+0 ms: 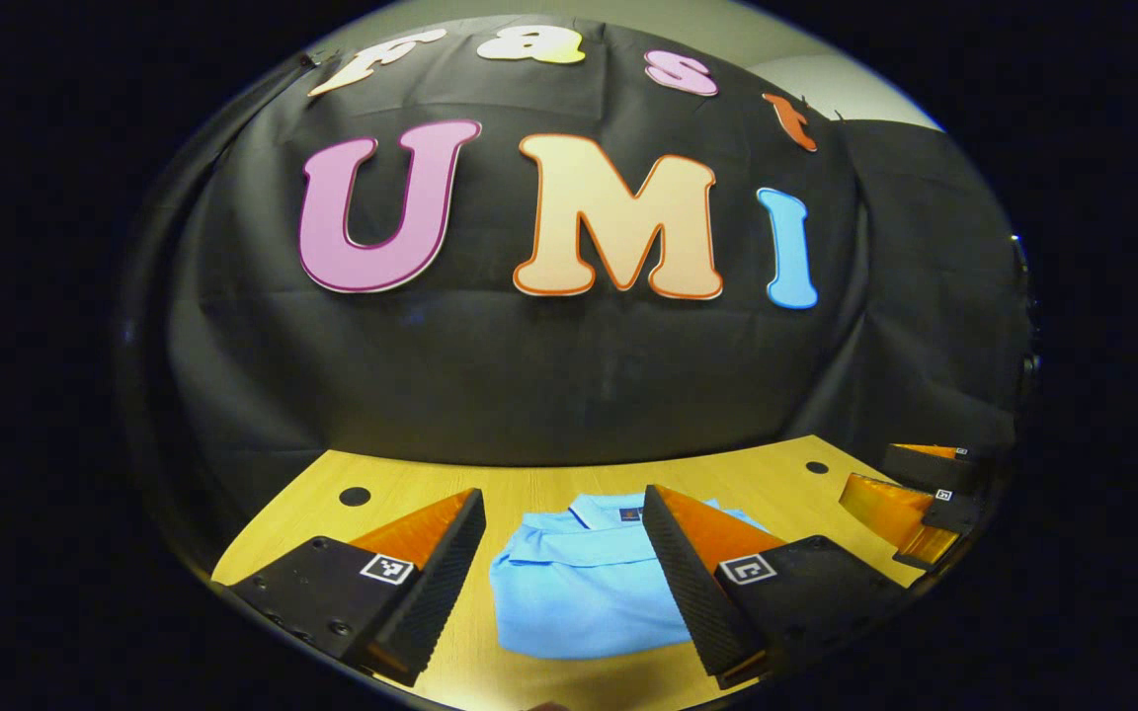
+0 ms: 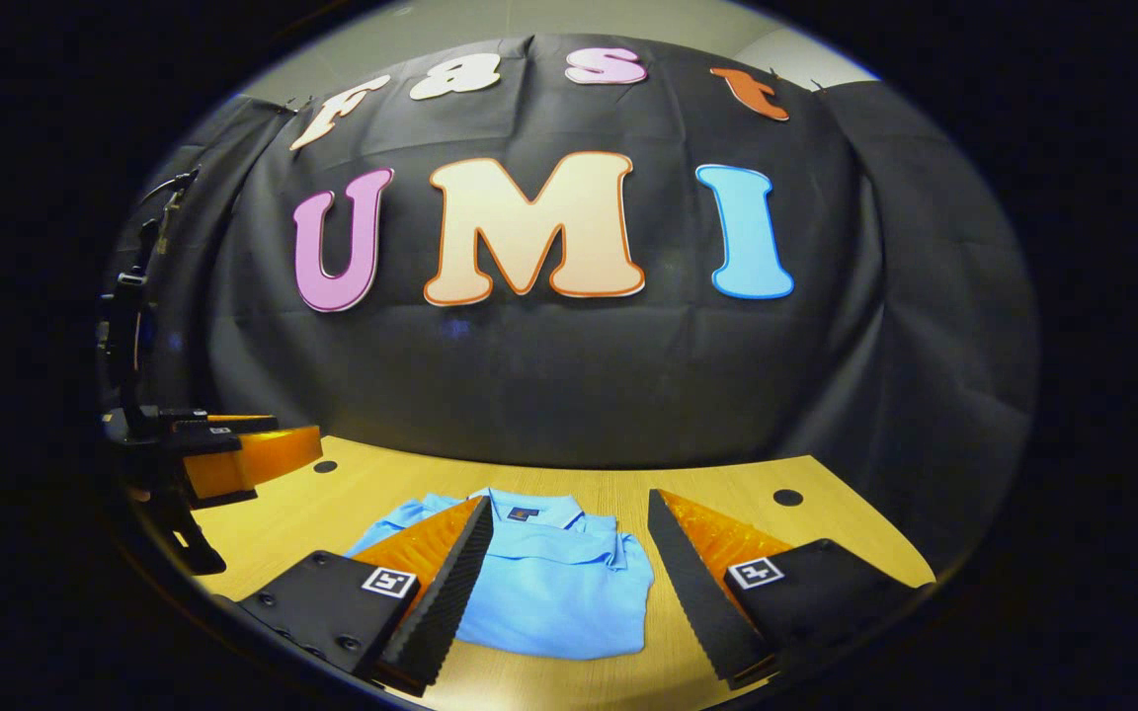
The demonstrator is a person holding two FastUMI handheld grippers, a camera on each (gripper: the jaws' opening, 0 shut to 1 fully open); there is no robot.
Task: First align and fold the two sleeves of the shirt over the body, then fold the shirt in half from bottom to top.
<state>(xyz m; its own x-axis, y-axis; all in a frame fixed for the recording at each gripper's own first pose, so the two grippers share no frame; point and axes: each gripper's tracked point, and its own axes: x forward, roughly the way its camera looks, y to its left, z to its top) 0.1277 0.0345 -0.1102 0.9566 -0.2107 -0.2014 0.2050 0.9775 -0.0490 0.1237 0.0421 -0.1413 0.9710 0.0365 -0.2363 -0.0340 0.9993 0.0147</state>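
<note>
The shirt [image 1: 584,583] lies folded into a compact block on the wooden table [image 1: 539,484], collar toward the booth wall. Your left gripper [image 1: 564,573] hangs above it, jaws spread wide and holding nothing. Your right gripper [image 2: 569,583] does likewise, jaws apart and empty, with the shirt [image 2: 549,592] between its fingers.

Light blue shirt [image 1: 579,592] with white-striped collar on yellow wooden table [image 1: 549,479]
</note>
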